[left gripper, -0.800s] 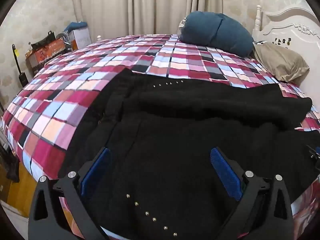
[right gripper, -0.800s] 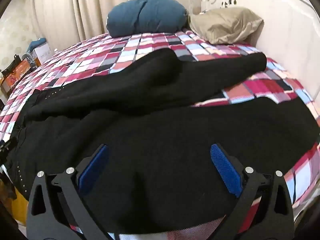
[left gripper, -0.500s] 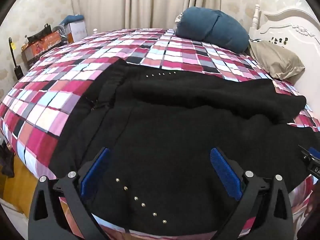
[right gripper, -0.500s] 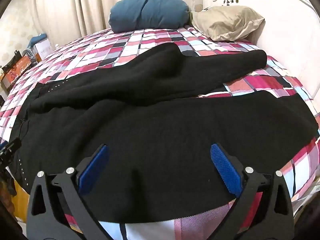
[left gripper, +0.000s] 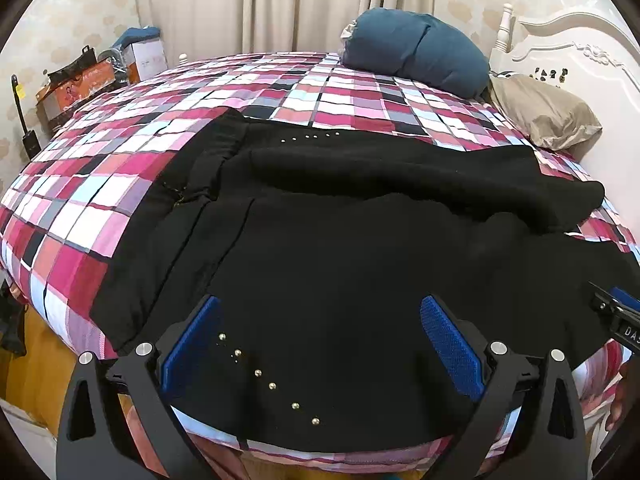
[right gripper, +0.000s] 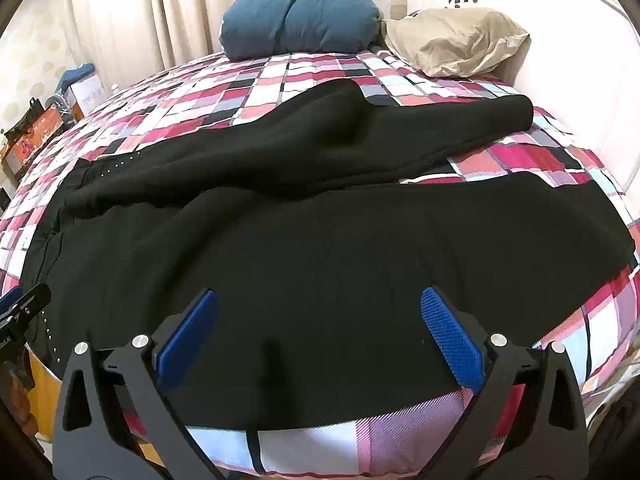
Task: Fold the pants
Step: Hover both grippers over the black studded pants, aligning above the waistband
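Left tool: the black two-finger left tool [left gripper: 320,344] with blue ribbed pads [left gripper: 450,346] is hovering with its fingers spread wide apart, gripping nothing; black fabric is lying below the gap.
Right tool: the matching black right tool [right gripper: 319,338] is likewise standing wide apart with nothing between its blue pads [right gripper: 448,336], and is tilting down toward the near edge of the bed.
Other tool in view: part of the right tool is showing at the right edge of the left wrist view [left gripper: 618,316], and part of the left tool at the left edge of the right wrist view [right gripper: 20,308].
Pants: the black, soft-looking pants [left gripper: 360,260] are lying spread across the near half of the bed, waistband toward the left and legs running to the right.
Legs: one leg [right gripper: 360,248] is lying flat along the near edge; the other leg [right gripper: 320,136] is lying behind it, rumpled and angled away, with patterned cover showing between their ends.
Studs: a row of small metal studs [left gripper: 266,378] is running diagonally across the fabric between the left tool's fingers.
Bed: the bed is wearing a pink, red, white and black checked cover [left gripper: 100,184].
Pillows: a dark blue pillow [left gripper: 416,56] and a beige pillow [left gripper: 548,116] are sitting at the far side, near a white carved headboard [left gripper: 576,52].
Background: pale curtains [left gripper: 280,4] are hanging behind the bed, and boxes [left gripper: 76,84] are standing at the far left.
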`<state>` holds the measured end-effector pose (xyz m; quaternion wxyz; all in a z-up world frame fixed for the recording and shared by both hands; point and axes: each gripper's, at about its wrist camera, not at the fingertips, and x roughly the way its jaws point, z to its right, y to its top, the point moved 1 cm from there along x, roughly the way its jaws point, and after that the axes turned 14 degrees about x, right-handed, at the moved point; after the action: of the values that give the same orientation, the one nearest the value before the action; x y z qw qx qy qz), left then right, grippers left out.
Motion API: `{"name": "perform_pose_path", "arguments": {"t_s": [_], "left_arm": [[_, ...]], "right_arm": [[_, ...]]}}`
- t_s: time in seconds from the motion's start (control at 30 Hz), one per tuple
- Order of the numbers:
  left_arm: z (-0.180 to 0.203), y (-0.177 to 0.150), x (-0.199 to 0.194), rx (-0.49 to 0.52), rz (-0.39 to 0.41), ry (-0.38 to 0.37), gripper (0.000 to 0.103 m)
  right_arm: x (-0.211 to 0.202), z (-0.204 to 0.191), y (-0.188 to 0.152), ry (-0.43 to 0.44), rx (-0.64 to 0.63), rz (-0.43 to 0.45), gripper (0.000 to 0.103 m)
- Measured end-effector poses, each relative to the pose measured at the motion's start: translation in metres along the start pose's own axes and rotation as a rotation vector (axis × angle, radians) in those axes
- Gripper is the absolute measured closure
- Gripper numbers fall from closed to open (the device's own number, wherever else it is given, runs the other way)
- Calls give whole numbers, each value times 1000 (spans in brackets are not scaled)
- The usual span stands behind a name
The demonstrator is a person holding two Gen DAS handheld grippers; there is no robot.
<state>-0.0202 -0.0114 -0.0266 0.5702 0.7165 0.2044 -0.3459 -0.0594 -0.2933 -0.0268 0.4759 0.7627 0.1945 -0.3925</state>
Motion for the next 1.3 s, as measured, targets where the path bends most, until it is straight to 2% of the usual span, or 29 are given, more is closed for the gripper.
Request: {"name": "perform_pose_path", "arguments": {"t_s": [1.3], "left_arm": [[-2,-2,4,-16,-25,-7,4]], "right_arm": [[6,-5,-6,-3,-8,-21,2]]}}
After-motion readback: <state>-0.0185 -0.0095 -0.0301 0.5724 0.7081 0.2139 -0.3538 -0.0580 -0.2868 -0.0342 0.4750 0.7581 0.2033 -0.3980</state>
